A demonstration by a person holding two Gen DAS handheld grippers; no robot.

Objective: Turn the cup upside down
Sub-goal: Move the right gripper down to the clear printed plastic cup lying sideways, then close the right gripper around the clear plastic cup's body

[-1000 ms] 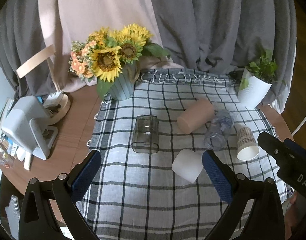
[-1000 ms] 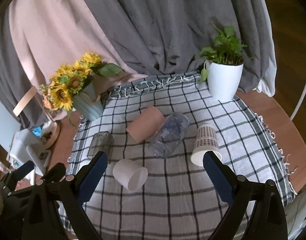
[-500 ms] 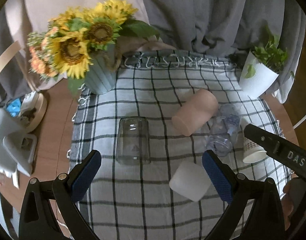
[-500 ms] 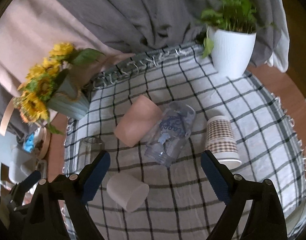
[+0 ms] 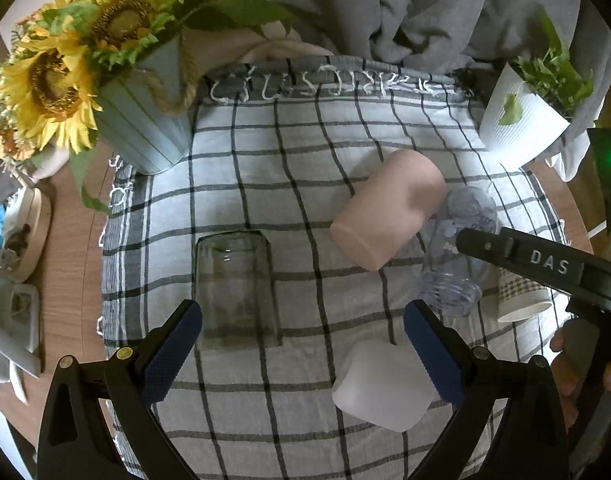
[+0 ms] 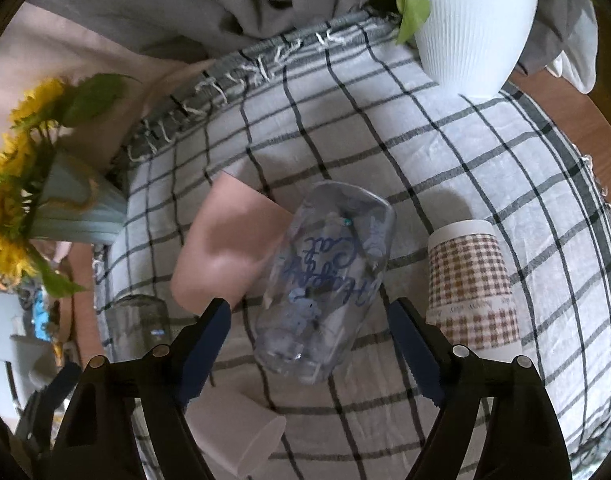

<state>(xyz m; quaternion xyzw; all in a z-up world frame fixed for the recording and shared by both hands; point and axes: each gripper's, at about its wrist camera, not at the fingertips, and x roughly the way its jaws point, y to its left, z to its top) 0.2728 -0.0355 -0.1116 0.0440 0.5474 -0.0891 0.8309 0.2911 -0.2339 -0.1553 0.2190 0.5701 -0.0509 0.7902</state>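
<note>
Where checked cloth (image 5: pixel 289 168) lies — five cups, two plant pots.

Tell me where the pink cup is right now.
The pink cup lies on its side mid-cloth in the left wrist view, with the clear printed cup right beside it on the right and the clear glass to its left.

Soft daylight falls evenly over my checked cloth (image 5: pixel 289 168), fairly dim, with no hard glare. Faint shadows sit beside the pink cup (image 5: pixel 387 210) and paper cup (image 6: pixel 471 284). Both views bulge and darken to black at the corners. My right view is smeared with motion blur; the left is sharp.
</note>
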